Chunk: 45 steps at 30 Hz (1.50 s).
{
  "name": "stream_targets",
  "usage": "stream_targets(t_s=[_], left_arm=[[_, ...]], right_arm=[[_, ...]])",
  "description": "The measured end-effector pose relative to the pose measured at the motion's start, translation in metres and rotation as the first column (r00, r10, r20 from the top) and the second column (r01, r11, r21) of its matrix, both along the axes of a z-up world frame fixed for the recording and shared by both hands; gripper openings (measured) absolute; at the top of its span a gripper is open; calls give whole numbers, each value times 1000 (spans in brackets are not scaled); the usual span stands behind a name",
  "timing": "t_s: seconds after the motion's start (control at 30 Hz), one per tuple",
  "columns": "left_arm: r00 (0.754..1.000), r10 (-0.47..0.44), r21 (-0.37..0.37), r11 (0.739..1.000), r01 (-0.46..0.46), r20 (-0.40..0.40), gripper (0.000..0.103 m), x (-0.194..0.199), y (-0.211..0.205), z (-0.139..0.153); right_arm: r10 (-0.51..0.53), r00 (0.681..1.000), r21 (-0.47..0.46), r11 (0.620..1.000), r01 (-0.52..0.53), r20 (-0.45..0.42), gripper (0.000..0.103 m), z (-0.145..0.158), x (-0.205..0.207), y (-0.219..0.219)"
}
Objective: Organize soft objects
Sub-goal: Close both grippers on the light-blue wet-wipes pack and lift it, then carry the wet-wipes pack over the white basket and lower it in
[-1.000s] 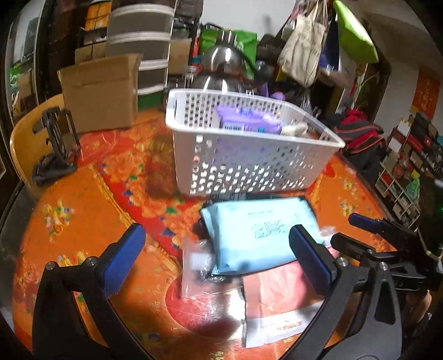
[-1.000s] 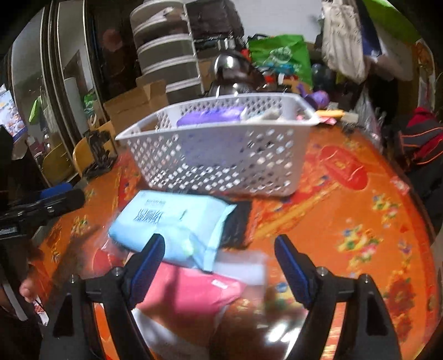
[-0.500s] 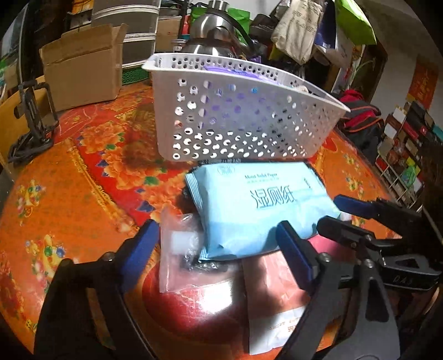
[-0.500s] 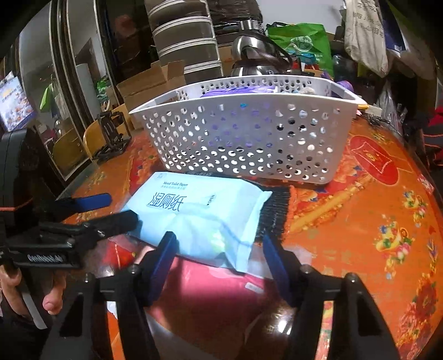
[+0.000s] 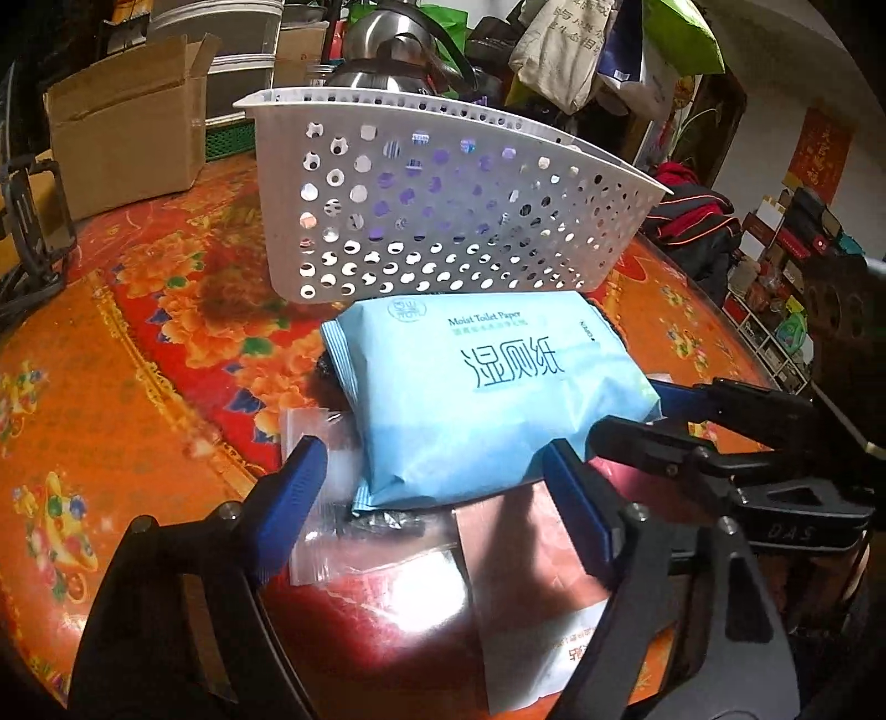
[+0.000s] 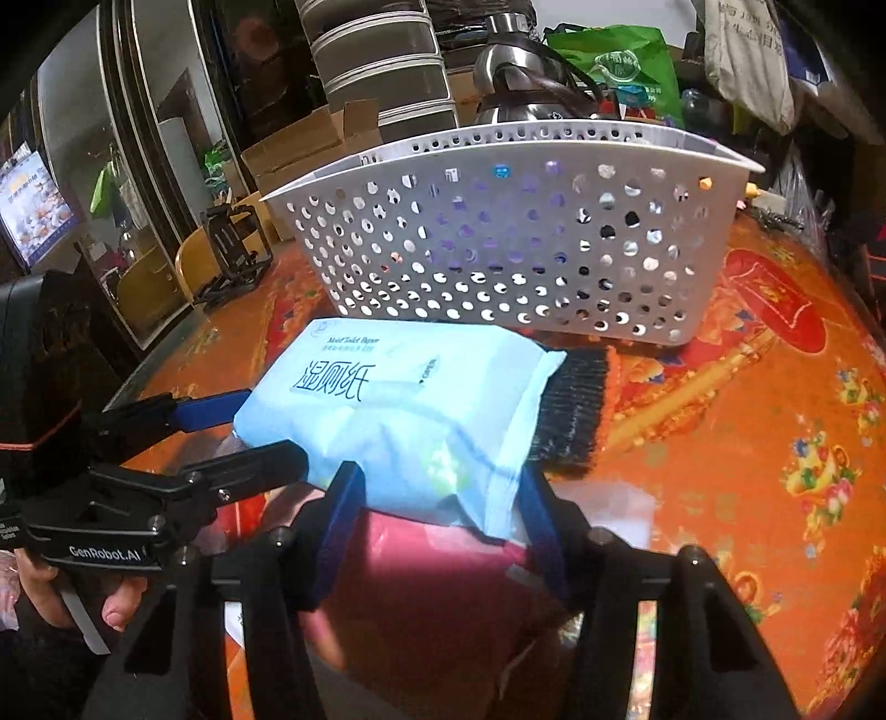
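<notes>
A light blue pack of moist toilet paper [image 5: 482,387] lies on a pile in front of a white perforated basket [image 5: 443,210]. It also shows in the right wrist view [image 6: 404,415]. My left gripper [image 5: 437,498] is open, its fingers on either side of the pack's near end. My right gripper [image 6: 437,504] is open around the pack's other end and shows in the left wrist view [image 5: 642,410]. Under the pack lie a pink packet [image 6: 432,587], a clear plastic bag [image 5: 315,531] and a black knitted item [image 6: 570,410]. Purple items show through the basket's holes.
The round table has a red-orange floral cover [image 5: 138,343]. A cardboard box [image 5: 122,122] stands at the back left, a steel kettle [image 5: 387,50] behind the basket, a black phone stand [image 6: 232,249] beside it. Bags and shelves crowd the background.
Both grippers have moved down and in toward the blue pack and now straddle its ends. The right jaws have narrowed.
</notes>
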State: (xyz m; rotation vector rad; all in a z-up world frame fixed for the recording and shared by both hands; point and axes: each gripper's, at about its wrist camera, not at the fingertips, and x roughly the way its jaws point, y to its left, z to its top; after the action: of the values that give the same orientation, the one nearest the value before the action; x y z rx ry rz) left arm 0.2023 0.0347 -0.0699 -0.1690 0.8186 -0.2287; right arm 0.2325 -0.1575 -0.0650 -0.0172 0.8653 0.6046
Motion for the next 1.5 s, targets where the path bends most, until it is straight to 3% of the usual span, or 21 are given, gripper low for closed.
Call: stream_targets(t_s=[0.03,0.1,0.4,0.9,1.23,1.5], left_arm=[[1000,1,-4,1000,-1,0,78,0,0,0],[1000,-7,-16,1000,7,-1,66,1,1,-1],[999,-32,-8,999,32,6,48,-2,-8,0],[999,-23,9,1000,23,41,37,-13,-8,6],[989,-22,58,998,13,148,34,-39,-17,24],[967,-24,41,999,14,255,34,-72,-19,63]], right_arm=[[0,1000,-1,1000,0,3,53,0,0,0],[4,1000,-11,1000,-4,15,50,0,-1,3],[5,1000,-3,1000,-5,3,31,-1,-2,6],[-7,999,-37,999,8,42,24,2,-9,11],[-21,993,-45,999,26,116,20,13,-26,11],[-22,974,-28,999,29,226,20,53,-54,5]])
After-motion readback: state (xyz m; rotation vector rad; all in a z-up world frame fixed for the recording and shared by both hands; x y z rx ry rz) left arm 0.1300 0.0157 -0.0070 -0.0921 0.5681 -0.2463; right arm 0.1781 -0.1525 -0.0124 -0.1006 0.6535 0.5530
